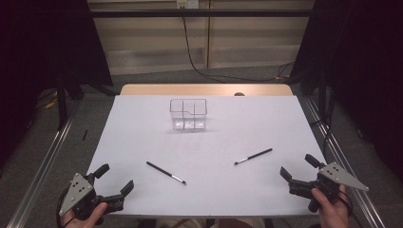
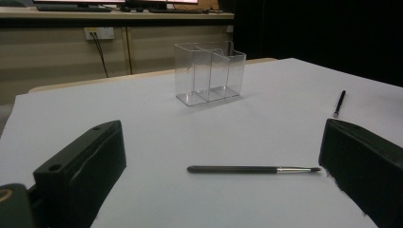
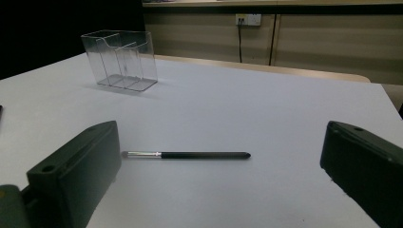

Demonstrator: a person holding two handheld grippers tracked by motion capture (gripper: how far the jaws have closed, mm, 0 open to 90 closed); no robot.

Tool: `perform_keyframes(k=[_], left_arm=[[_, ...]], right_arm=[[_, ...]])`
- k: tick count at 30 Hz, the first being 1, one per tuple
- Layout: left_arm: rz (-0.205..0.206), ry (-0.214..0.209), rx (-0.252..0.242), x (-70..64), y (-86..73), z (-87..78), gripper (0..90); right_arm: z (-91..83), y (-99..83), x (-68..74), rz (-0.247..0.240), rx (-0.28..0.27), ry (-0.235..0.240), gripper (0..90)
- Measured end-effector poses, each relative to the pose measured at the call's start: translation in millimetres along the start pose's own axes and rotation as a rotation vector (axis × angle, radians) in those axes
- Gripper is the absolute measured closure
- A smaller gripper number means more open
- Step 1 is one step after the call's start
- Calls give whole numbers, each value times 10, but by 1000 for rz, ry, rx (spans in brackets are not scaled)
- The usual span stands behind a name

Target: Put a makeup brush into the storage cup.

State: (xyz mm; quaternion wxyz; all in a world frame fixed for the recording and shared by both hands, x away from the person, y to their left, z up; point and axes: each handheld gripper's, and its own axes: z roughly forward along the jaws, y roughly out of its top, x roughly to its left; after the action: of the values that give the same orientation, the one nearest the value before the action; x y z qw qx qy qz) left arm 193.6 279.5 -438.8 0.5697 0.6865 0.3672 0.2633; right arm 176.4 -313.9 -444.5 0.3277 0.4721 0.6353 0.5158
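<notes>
Brushes, two of them, lie flat on the white table [image 1: 142,142], well apart, each in front of one gripper. Left brush [image 1: 166,172]: slim black handle, silver ferrule, bristle tip pointing toward the person's right and slightly nearer the table's front edge; long axis runs on a diagonal. In the left gripper view this same brush [image 2: 254,169] lies crosswise between the two black jaws, a little ahead of them, tip just beside the right-hand jaw. Right brush [image 1: 253,156]: handle angled up toward the far right, bristle end toward the table's middle; in the right gripper view it [image 3: 186,155] also lies crosswise ahead of the jaws, ferrule near the left-hand jaw. Left gripper [image 1: 114,183] sits at the near left corner, jaws spread wide, holding nothing. Right gripper [image 1: 298,170] at the near right edge, jaws likewise wide and empty. Each brush is plainly nearer its own side's gripper. Clear organizer [image 1: 188,114], three compartments as far as can be told, stands upright past both brushes toward the far middle of the table, nothing in it. Judgement: since each handle lies across the jaw line, a forward and downward reach should straddle it without much turning of the hand.
</notes>
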Motion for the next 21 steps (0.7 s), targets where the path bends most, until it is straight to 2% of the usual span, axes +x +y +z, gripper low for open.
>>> perform_keyframes(k=[11,17,21], left_arm=[[12,-11,9,8,1,24,18],[-7,-16,24,-15,6,23,24],[1,-30,31,-47,18,34,26]], right_arm=[[-3,-3,-20,12,-6,3,0],[-7,-5,-9,13,-8,19,0],[-4,0,-6,14,-4,24,0]])
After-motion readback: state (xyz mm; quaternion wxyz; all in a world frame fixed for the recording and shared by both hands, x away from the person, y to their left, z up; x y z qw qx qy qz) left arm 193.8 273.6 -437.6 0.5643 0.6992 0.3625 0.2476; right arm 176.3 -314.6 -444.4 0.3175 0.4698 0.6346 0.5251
